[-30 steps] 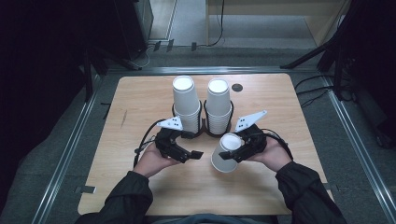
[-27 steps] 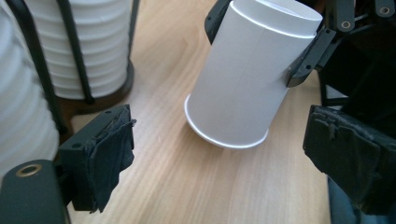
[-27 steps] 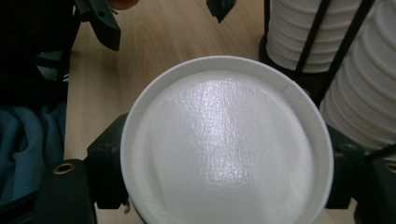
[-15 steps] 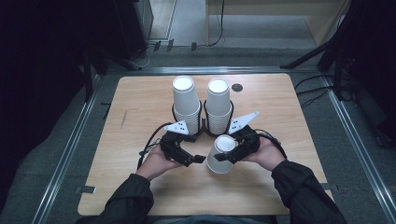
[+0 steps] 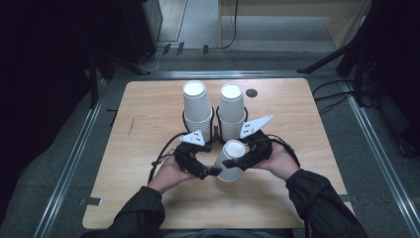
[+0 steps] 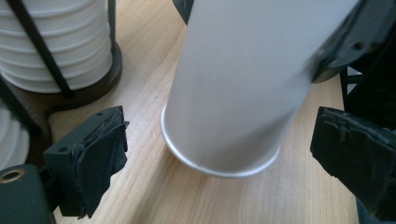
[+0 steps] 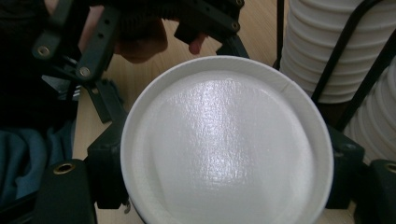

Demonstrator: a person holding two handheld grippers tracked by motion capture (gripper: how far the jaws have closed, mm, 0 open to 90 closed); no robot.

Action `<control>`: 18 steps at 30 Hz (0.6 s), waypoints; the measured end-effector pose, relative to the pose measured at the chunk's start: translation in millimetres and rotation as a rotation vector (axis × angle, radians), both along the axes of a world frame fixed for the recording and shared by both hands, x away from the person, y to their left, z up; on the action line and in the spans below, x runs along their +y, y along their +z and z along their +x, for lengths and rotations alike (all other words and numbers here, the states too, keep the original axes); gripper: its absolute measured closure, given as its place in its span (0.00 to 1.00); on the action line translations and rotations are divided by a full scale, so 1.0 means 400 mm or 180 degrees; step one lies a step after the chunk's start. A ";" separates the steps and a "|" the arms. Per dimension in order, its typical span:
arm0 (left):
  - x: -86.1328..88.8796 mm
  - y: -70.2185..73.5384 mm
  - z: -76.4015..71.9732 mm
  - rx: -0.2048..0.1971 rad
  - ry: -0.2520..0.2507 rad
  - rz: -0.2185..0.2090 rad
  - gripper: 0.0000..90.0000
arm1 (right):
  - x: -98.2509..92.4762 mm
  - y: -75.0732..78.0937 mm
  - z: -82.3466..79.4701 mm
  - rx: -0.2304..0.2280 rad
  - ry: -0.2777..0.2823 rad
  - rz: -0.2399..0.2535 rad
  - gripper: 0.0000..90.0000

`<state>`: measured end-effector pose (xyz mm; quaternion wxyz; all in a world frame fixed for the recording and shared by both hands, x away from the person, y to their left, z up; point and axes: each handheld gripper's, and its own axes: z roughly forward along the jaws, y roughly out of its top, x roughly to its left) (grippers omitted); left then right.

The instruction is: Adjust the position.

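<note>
White paper: the cup [image 5: 231, 161] is upside down, its flat bottom up, near the middle of the table [image 5: 148, 104].
Where the cup is: just in front of two tall stacks [image 5: 214, 109] of the same cups.
Right gripper [image 5: 242, 159]: clamped on the cup near its top end, one jaw on each side, tipping it a little, so its rim [image 6: 219, 163] rests on the wood.
Left gripper [image 5: 205, 171]: jaws apart, one on each side of the cup's low end, not pressing it.
Why held so: I think one gripper keeps the cup firm while the other comes to take its wide end.
Stacks: black wire holders [image 6: 79, 88] keep them from falling.
Writing: none to read on the cup or stacks.
</note>
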<state>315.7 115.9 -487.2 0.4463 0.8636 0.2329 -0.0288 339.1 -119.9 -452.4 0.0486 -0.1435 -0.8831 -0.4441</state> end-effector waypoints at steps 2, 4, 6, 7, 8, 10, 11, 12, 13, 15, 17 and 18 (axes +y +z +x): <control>-0.003 -0.002 0.000 0.0007 0.0001 0.0017 0.04 | 0.000 0.003 -0.001 -0.0004 -0.0004 0.0020 0.25; -0.009 -0.006 0.000 0.0032 -0.0045 -0.0007 0.04 | 0.001 0.012 -0.004 -0.0007 -0.0009 0.0059 0.25; -0.022 -0.010 -0.005 0.0014 -0.0126 -0.0021 0.03 | 0.002 0.029 -0.008 -0.0016 0.0001 0.0143 0.25; -0.027 -0.012 -0.007 0.0006 -0.0153 -0.0022 0.03 | 0.002 0.033 -0.009 -0.0020 0.0011 0.0167 0.25; -0.031 -0.013 -0.008 0.0006 -0.0178 -0.0023 0.03 | 0.002 0.037 -0.010 -0.0021 0.0019 0.0203 0.25; -0.038 -0.014 -0.011 -0.0007 -0.0196 -0.0024 0.03 | 0.002 0.043 -0.011 -0.0031 0.0018 0.0244 0.26; -0.040 -0.014 -0.011 0.0004 -0.0201 -0.0035 0.03 | 0.003 0.045 -0.012 -0.0013 0.0023 0.0265 0.26; -0.042 -0.014 -0.012 0.0000 -0.0205 -0.0041 0.03 | 0.004 0.046 -0.013 -0.0009 0.0027 0.0285 0.26; -0.042 -0.014 -0.012 0.0000 -0.0205 -0.0041 0.03 | 0.004 0.046 -0.013 -0.0009 0.0027 0.0285 0.26; -0.046 -0.015 -0.014 -0.0021 -0.0209 -0.0065 0.03 | 0.009 0.050 -0.018 -0.0024 0.0036 0.0304 0.26; -0.048 -0.015 -0.016 -0.0025 -0.0214 -0.0085 0.03 | 0.012 0.053 -0.022 -0.0033 0.0042 0.0335 0.26; -0.048 -0.015 -0.016 -0.0025 -0.0214 -0.0085 0.02 | 0.012 0.053 -0.022 -0.0033 0.0042 0.0335 0.26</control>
